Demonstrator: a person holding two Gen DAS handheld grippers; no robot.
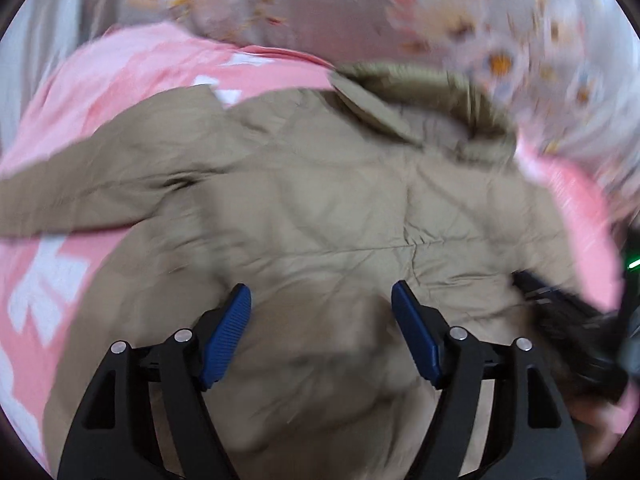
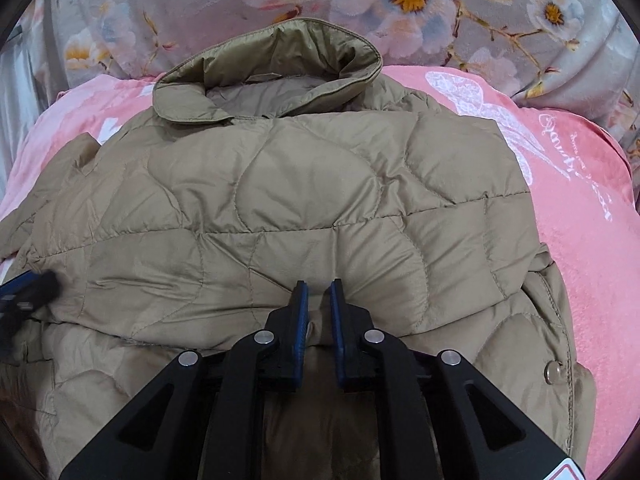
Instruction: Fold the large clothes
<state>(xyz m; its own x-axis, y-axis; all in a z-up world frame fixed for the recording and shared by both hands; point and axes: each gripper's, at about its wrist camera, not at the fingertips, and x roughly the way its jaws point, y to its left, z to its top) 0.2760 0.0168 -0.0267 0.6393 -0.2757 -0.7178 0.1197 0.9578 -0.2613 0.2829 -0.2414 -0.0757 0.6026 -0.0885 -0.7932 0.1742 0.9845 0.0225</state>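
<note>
We see a tan quilted jacket [image 2: 304, 184] spread over a pink blanket [image 2: 580, 240], its collar [image 2: 272, 76] at the far end, near a grey floral cover [image 2: 440, 8]. In the right wrist view our right gripper [image 2: 318, 292] has its 2 blue-padded jaws drawn close together, pinching a raised fold of the jacket at the edge of a folded-over layer; a thin strip of tan cloth shows between the pads. This view is sharp, so we can read the curved quilting seams, a round snap button [image 2: 553, 372] on the lower right placket and the white lace print and script on the blanket, none of which the other view resolves. At its left edge we catch only a blurred dark tip of our left gripper [image 2: 28, 288]. The left wrist view is smeared by motion, yet it alone shows the left gripper [image 1: 322, 300] whole: its jaws stand wide apart, holding nothing, above the middle of the jacket [image 1: 320, 200]. It also shows a sleeve [image 1: 92, 196] stretched out to the left across the pink blanket [image 1: 80, 88], and the right gripper [image 1: 568, 320] as a dark shape at the jacket's right edge.
</note>
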